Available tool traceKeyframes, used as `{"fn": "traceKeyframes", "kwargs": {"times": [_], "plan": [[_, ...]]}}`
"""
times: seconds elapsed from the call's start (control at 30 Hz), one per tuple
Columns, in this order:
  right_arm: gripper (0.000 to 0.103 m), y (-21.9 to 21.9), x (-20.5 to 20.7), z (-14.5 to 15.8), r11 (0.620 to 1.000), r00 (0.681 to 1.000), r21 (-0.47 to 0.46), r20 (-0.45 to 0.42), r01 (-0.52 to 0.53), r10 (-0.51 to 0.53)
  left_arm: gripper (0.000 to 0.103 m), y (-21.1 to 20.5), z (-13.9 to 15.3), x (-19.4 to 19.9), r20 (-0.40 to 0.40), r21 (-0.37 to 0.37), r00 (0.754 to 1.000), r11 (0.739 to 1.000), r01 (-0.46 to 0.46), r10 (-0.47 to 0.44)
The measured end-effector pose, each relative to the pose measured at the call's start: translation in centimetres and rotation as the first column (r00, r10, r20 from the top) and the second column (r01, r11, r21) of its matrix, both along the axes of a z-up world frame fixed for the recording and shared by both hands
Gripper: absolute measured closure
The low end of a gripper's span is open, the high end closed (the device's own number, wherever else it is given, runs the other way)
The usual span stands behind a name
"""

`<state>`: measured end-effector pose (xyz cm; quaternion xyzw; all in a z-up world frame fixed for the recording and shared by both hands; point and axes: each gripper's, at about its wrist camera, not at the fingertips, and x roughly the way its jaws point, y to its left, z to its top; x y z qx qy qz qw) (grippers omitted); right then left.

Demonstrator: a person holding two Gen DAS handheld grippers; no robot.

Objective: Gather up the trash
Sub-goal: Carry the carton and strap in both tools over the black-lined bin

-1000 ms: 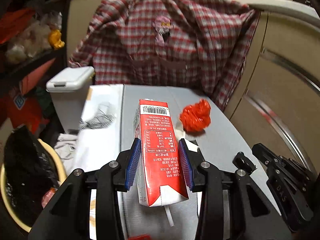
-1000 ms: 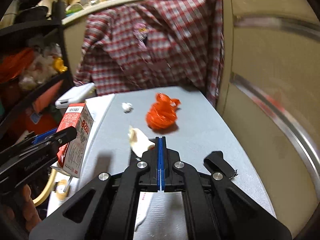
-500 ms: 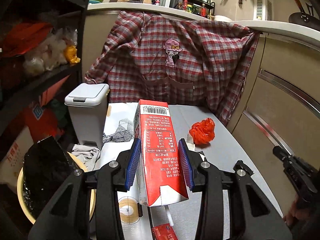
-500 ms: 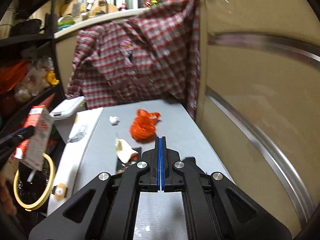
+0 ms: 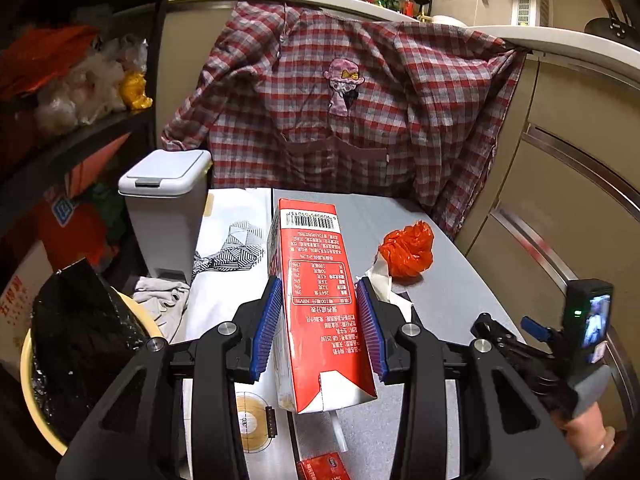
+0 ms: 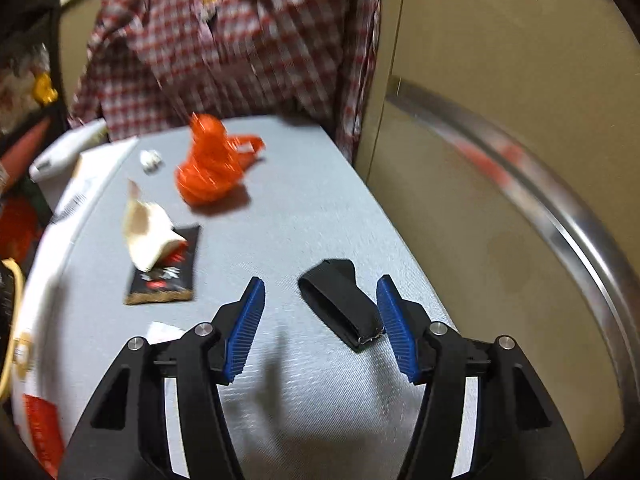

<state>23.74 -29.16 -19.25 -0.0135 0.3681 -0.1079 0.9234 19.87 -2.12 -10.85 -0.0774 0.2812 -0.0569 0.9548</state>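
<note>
Since a moment ago: right gripper [image 6: 320,320] jaws, formerly pressed together, now spread wide, low over the grey table [image 6: 304,216]; black wrapper [image 6: 342,306] lies between the fingers, nearer the right one. Left gripper [image 5: 320,328] is still clamped on the red carton [image 5: 318,304], held above the table's left part.

On table: orange plastic bag [image 6: 212,170], crumpled; white paper scrap [image 6: 146,234] resting on a dark snack packet [image 6: 166,270]; small white wad [image 6: 151,159] beyond.

Off table, left: grey lidded bin [image 5: 164,204]; yellow basin [image 5: 36,380] with black bag inside.

Behind: plaid shirt [image 5: 352,116], hanging.
</note>
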Motion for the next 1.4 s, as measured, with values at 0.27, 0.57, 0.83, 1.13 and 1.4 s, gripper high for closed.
{"fn": "traceKeyframes", "kwargs": {"times": [0.27,0.57,0.83,1.13,1.4], "plan": [[0.045,-1.4,2.7,-2.2,0.999,0.999,0.015,-0.033,0.033,-0.032,0.064,-0.5,-1.1,1.3,-0.027,0.002,1.0,1.0,0.001,-0.001],[0.096,-2.2,4.1,-3.7,0.997,0.995,0.061,-0.092,0.048,-0.042,0.064,-0.7,-1.7,1.8,-0.039,0.012,0.999,1.0,0.007,-0.006],[0.102,-1.1,1.7,0.6,0.995,0.998,0.097,0.058,-0.001,-0.005,0.064,-0.6,-1.0,1.0,-0.014,0.017,1.0,1.0,0.002,-0.002],[0.102,3.0,-2.8,5.8,0.992,0.982,0.084,0.171,-0.096,0.08,0.064,0.8,1.2,-1.3,0.036,0.028,0.999,0.999,-0.019,0.018],[0.102,9.5,-7.3,9.6,0.962,0.945,0.086,0.229,-0.26,0.234,0.064,3.8,3.3,-4.6,0.074,0.058,0.995,0.996,-0.073,0.069]]}}
